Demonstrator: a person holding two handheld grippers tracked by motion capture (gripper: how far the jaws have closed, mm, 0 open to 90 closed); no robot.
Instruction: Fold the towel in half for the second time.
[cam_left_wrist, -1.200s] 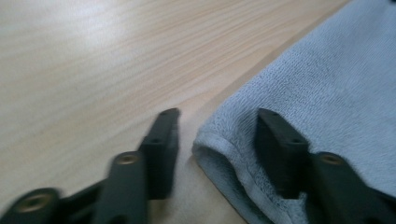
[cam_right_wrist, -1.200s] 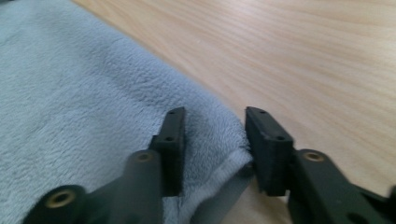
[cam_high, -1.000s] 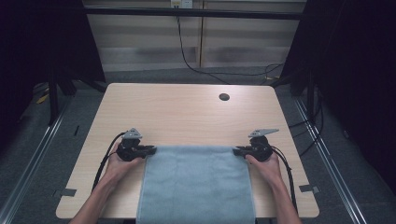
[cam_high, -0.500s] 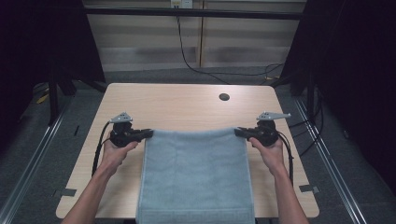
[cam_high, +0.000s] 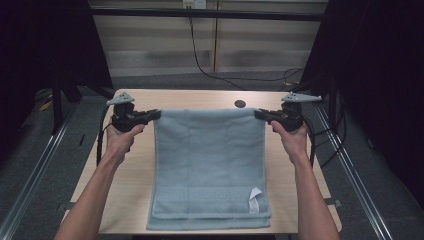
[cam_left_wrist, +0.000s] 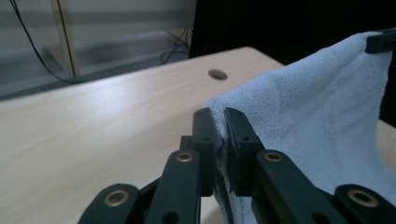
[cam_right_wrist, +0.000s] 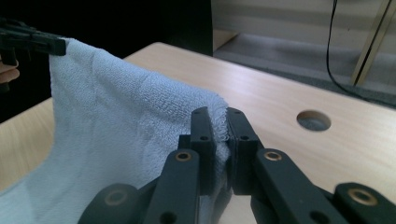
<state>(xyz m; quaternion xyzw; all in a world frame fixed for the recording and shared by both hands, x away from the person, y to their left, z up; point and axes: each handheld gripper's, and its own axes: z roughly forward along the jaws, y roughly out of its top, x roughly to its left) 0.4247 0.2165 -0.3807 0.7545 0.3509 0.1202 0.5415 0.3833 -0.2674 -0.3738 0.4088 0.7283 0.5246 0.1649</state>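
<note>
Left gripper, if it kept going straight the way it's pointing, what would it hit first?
The towel clamped in its jaws. The left gripper points along the raised edge toward the right gripper, so beyond the cloth it would probably meet that one.

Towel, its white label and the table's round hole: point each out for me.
towel (cam_high: 207, 150), high view, middle of the hanging cloth.
white label (cam_high: 255, 199), high view, the tag's face near the lower right corner.
round hole (cam_high: 240, 104), high view, its dark centre.
</note>
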